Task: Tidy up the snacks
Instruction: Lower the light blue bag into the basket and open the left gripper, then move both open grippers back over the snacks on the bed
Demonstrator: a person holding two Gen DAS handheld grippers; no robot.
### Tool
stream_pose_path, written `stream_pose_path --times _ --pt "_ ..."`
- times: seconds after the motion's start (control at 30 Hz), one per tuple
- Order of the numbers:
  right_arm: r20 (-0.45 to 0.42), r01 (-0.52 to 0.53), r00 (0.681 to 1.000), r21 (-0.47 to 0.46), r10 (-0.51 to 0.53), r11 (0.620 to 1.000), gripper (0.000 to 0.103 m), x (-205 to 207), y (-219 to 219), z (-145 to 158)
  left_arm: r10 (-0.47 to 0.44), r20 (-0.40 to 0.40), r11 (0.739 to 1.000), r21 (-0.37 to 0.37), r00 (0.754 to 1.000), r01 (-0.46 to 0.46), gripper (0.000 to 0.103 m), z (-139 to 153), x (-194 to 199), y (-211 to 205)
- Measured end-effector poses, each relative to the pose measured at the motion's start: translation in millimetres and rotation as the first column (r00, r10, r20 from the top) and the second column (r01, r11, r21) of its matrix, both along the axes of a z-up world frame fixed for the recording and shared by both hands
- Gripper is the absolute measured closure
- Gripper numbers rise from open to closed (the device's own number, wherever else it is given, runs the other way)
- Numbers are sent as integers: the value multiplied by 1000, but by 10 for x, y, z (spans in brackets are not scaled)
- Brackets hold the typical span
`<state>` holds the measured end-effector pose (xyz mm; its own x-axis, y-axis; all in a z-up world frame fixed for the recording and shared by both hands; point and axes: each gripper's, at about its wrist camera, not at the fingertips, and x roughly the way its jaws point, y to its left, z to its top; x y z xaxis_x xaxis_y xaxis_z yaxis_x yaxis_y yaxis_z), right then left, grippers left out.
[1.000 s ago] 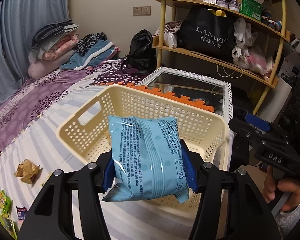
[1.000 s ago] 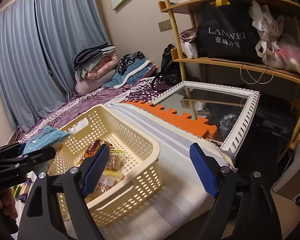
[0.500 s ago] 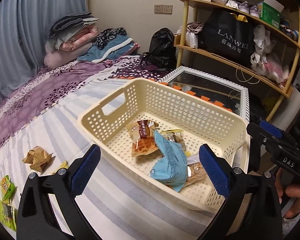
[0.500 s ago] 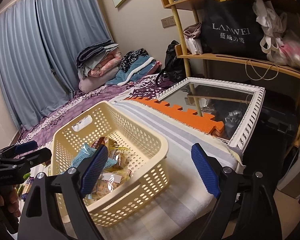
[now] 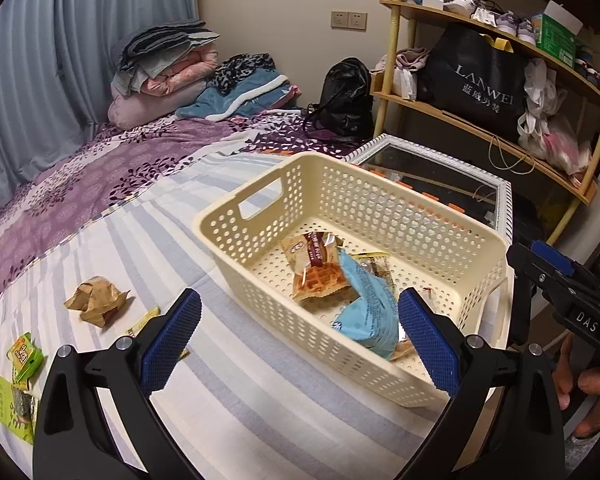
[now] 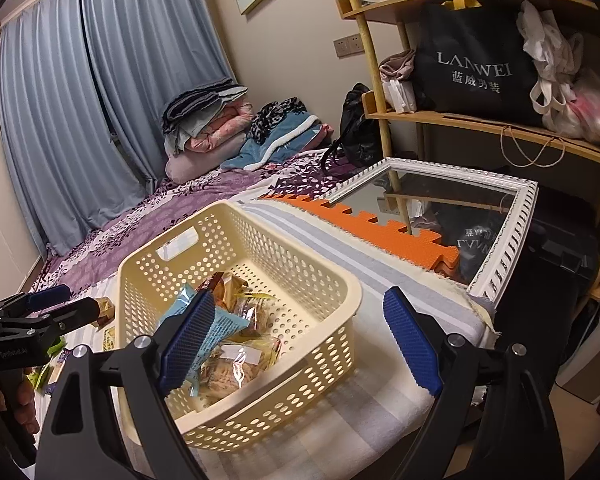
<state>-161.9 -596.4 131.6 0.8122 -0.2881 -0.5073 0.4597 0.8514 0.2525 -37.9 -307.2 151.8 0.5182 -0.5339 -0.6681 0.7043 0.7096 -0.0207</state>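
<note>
A cream perforated basket (image 5: 384, 208) (image 6: 332, 280) stands on the striped bed cover. In it lie a light blue snack bag (image 5: 366, 304) (image 6: 212, 328), a waffle pack (image 5: 316, 268) and other wrapped snacks (image 6: 236, 364). My left gripper (image 5: 300, 340) is open and empty, just in front of the basket's near wall. My right gripper (image 6: 296, 344) is open and empty, over the basket's near corner. It also shows at the right edge of the left wrist view (image 5: 556, 276). A brown crumpled wrapper (image 5: 96, 300), a yellow packet (image 5: 144, 322) and green packets (image 5: 24, 354) lie on the bed left of the basket.
A white-framed mirror (image 6: 496, 240) and an orange foam mat (image 6: 380, 232) lie beyond the basket. A wooden shelf with a black bag (image 6: 476, 64) stands at the right. Folded bedding (image 5: 168, 64) and a black backpack (image 5: 346, 100) sit at the far end of the bed.
My left gripper opened and let go of the blue snack bag, which now lies in the basket. The left gripper has drawn back and to the left. The right gripper stayed open.
</note>
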Motion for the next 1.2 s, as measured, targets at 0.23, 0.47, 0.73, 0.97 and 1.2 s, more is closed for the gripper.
stream_pose_path --times 0.23,0.47,0.73,0.97,1.2 --pt "0 -40 999 -11 40 999 17 82 138 31 54 -4 999 4 999 -54 3 -10 62 216" --pt "-3 -77 997 -31 77 997 10 148 293 90 106 -8 994 -3 994 -106 3 -8 108 477" --pt "14 -141 990 -57 142 988 10 257 546 206 193 -13 981 -22 981 -193 3 26 182 919" --pt "11 -227 973 -82 229 970 10 381 886 289 288 -34 957 -32 957 -289 3 -30 246 1443" --pt "-7 -325 945 -103 326 940 10 522 1285 327 417 -80 907 -18 905 -420 3 -228 351 2089"
